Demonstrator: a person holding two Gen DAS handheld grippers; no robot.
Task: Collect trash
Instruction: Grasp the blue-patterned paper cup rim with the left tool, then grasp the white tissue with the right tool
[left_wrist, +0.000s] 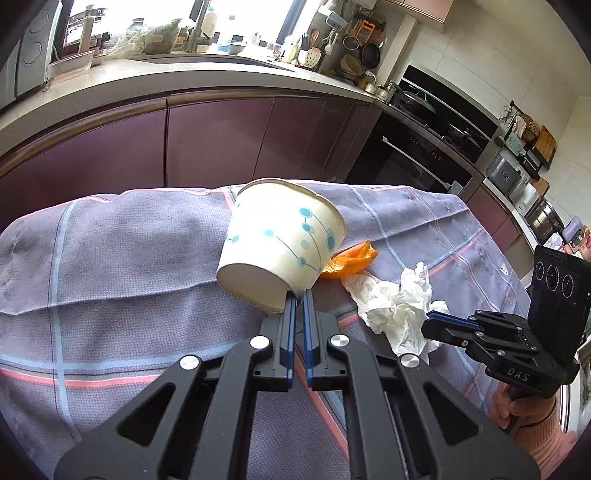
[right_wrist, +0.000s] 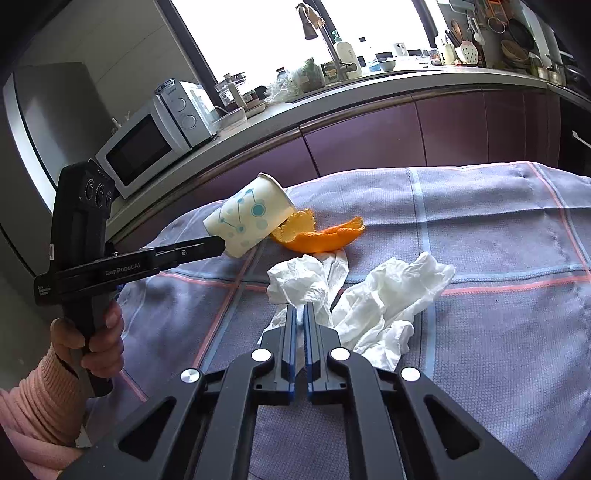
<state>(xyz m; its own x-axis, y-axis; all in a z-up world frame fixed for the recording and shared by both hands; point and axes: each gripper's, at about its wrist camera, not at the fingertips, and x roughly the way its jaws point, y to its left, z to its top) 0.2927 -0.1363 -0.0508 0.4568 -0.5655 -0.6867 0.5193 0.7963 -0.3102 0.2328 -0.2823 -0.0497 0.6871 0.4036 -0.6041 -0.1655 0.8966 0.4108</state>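
A white paper cup (left_wrist: 280, 240) with blue dots is tilted on its side above the cloth, its base toward me. My left gripper (left_wrist: 299, 295) is shut on the cup's bottom rim; in the right wrist view the left gripper (right_wrist: 218, 243) holds the cup (right_wrist: 247, 218). An orange peel (left_wrist: 351, 262) lies just right of the cup, and it also shows in the right wrist view (right_wrist: 317, 234). Crumpled white tissue (right_wrist: 373, 295) lies in front of the peel. My right gripper (right_wrist: 300, 310) is shut on the tissue's near edge; it shows at the tissue (left_wrist: 391, 306) in the left view as well (left_wrist: 439, 317).
A grey-purple checked cloth (right_wrist: 498, 332) covers the table. Behind it runs a kitchen counter (left_wrist: 184, 77) with purple cabinets, a microwave (right_wrist: 144, 151) and an oven (left_wrist: 413, 158).
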